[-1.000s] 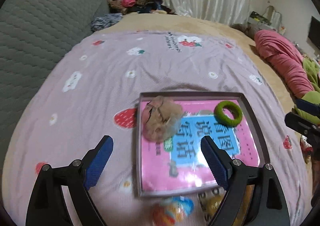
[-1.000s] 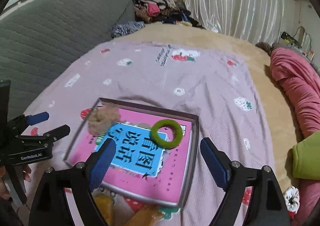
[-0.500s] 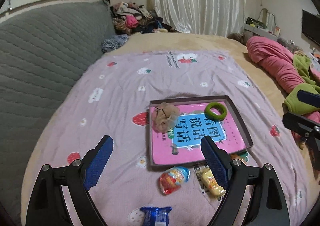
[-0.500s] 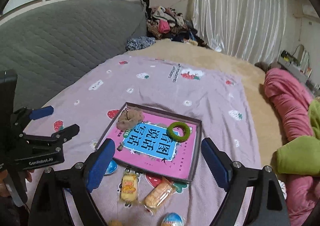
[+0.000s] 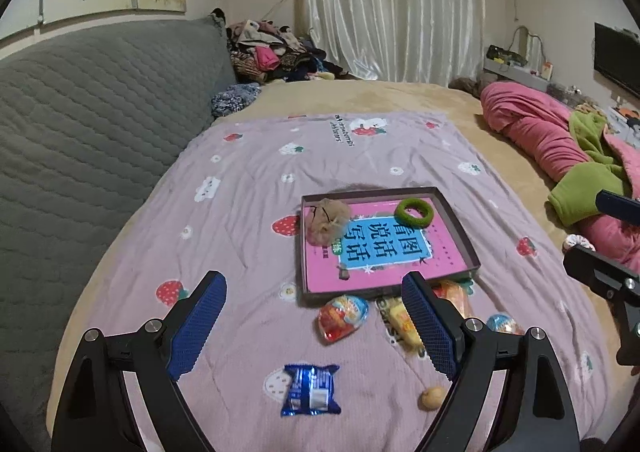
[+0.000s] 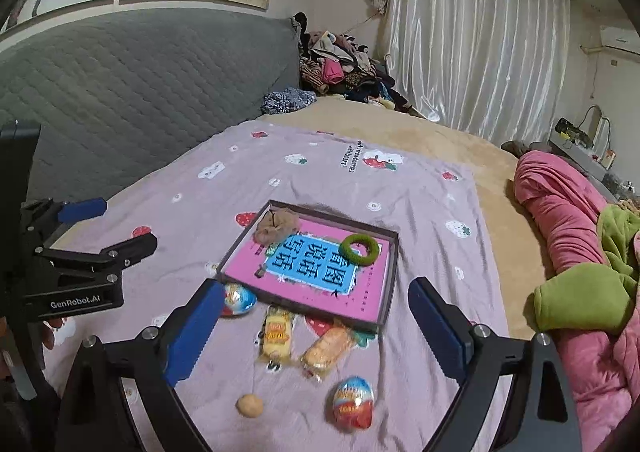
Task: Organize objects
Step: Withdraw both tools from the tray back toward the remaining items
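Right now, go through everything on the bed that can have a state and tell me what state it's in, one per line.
Left gripper: open, empty.
Right gripper: jaws opening, nothing between them.
Tray: flat on the blanket, holding a pink book.
Green ring: inside the tray.
Brown scrunchie: inside the tray.
Blue snack packet: outside the tray, sealed.
Egg-shaped sweets: outside the tray.

We pull both grippers back and up from tray (image 5: 452, 208); tray now smaller, farther in both views. Snack packets, blue packet (image 5: 310, 390), small ball (image 6: 249, 405) enter view. Right gripper (image 6: 316, 328) jaws opening, nothing between.
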